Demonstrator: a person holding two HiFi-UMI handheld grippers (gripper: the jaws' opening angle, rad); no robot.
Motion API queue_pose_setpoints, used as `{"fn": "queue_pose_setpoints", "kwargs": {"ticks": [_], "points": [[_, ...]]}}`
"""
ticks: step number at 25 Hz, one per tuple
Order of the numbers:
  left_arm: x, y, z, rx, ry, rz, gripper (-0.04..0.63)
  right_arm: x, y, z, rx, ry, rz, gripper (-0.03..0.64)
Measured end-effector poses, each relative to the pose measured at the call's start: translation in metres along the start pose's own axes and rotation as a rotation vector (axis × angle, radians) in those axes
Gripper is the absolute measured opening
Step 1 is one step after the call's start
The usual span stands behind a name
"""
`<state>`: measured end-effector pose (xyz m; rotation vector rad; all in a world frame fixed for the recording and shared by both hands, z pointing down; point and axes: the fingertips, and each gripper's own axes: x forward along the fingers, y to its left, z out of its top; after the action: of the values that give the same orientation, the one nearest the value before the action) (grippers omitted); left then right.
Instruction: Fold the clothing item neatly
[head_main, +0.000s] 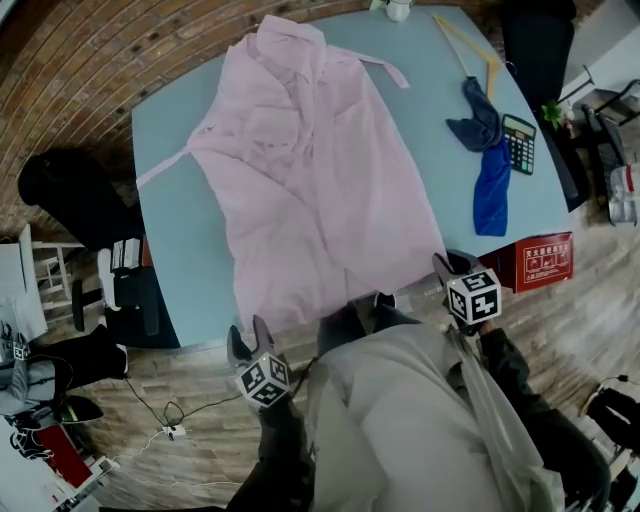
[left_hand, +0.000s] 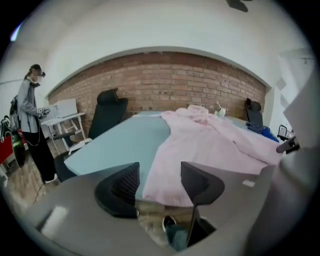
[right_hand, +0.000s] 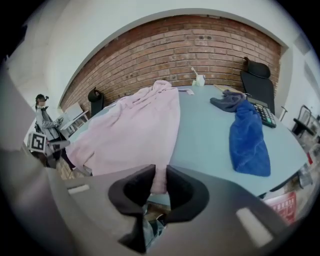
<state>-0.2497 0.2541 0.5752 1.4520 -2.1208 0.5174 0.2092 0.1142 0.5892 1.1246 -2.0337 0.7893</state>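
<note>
Seen on the blue surface (head_main: 180, 260): the pink garment (head_main: 320, 170), spread open lengthwise, collar at the far end, hem at the near edge, creased, with no fold made. Pinching the hem's right corner in the right claw (right_hand: 160, 176), with pads pressed together on the fabric. Holding the left claw (left_hand: 160, 182) spread, just short of the hem's left side, gripping nothing. Judged barely begun: left corner to grasp, then every fold to make. Well apart to the right: a blue cloth (head_main: 490, 190), a calculator (head_main: 519, 142), a wooden hanger (head_main: 470, 50).
</note>
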Motion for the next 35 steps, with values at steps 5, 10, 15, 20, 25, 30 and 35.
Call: {"fn": "queue_pose_setpoints", "kwargs": {"ticks": [5,10,15,20,25,30,35], "points": [[0.016,-0.009,-0.012,-0.034,0.076,-0.064,0.178,0.011,0.006,-0.007,0.058,0.03,0.024,0.114],[0.016,-0.052,-0.008,0.051,0.132,-0.204,0.044,0.009,0.004,-0.008,0.017,0.071,0.012,0.055],[-0.03,-0.056,-0.017,-0.038,0.169,-0.289,0.044,-0.035,0.005,-0.004,0.15,0.038,0.077,0.029],[-0.08,-0.051,0.002,-0.179,0.155,-0.368,0.043,-0.079,0.009,-0.016,0.193,0.056,0.184,0.028],[-0.108,-0.057,0.078,-0.31,0.024,-0.472,0.043,-0.114,0.019,0.024,0.18,-0.038,0.289,0.028],[-0.074,-0.055,0.177,-0.423,-0.1,-0.531,0.043,-0.119,0.03,0.137,0.001,-0.164,0.354,0.028],[-0.011,-0.041,0.27,-0.325,-0.189,-0.482,0.043,-0.084,0.034,0.251,-0.085,-0.184,0.318,0.028]]}}
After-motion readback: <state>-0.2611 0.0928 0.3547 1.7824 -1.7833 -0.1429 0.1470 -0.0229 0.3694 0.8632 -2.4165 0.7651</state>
